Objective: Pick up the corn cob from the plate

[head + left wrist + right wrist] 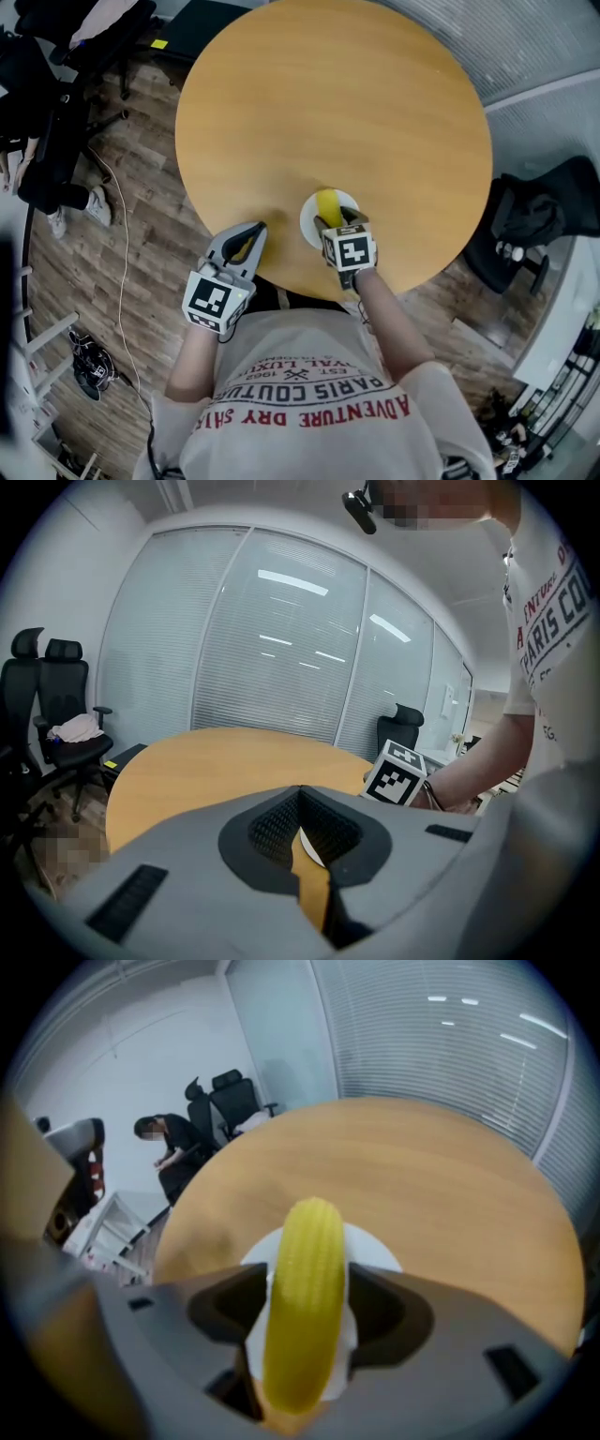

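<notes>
Fingers (pixel 405 1321) astride corn cob (pixel 305 1297) on plate (pixel 371 1243)

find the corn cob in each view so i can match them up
Head view: corn cob on the plate, just ahead of the right gripper.
Left gripper view: not in it.
Right gripper view: low centre, between the open jaws.
Shared landmark: the round wooden table, seen in all three.

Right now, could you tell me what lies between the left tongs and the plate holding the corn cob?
Only bare wooden table. The head view shows nothing on the stretch between the left tongs and the plate.
</notes>
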A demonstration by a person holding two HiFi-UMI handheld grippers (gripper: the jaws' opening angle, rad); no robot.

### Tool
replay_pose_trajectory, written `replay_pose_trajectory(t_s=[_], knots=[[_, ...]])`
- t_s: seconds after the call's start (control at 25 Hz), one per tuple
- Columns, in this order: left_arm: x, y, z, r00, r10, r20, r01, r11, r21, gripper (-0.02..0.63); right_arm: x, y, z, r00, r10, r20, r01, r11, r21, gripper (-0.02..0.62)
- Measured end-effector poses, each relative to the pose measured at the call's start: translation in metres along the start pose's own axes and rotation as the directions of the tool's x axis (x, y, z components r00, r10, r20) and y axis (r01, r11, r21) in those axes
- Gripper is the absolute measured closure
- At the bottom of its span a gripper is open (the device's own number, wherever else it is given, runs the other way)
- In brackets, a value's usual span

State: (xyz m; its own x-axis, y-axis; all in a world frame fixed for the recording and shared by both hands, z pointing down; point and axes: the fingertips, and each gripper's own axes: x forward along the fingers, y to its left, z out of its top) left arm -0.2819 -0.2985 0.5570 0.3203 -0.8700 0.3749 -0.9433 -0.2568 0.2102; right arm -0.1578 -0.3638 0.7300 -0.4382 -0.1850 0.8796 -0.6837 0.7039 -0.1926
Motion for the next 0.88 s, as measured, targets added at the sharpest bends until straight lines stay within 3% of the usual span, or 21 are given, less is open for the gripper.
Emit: replay_pose_trajectory(t_s=[0.24, 0.56, 0.72, 0.88], knots=[[0.003, 0.008, 0.000, 1.000, 0.020, -0.002, -0.020, 0.999, -0.036, 0.574, 0.012, -0.003, -0.001, 0.999, -0.044, -0.018, 0.042, 0.996, -0.073, 0.325], [0.000, 0.016, 0.003, 0.999, 0.033, 0.001, -0.033, 0.998, -0.052, 0.574, 0.015, -0.003, -0.006, 0.997, -0.070, -0.039, 0.067, 0.994, -0.082, 0.325], [0.000, 0.016, 0.007, 1.000, 0.028, -0.003, -0.028, 0.999, -0.038, 0.574, 0.008, -0.003, -0.007, 0.999, -0.041, -0.026, 0.040, 0.999, -0.026, 0.325], [0.000, 0.015, 0.016, 1.000, 0.010, 0.012, -0.009, 1.000, -0.012, 0.574, -0.016, -0.002, 0.008, 0.998, -0.037, 0.052, 0.035, 0.999, 0.027, 0.327]])
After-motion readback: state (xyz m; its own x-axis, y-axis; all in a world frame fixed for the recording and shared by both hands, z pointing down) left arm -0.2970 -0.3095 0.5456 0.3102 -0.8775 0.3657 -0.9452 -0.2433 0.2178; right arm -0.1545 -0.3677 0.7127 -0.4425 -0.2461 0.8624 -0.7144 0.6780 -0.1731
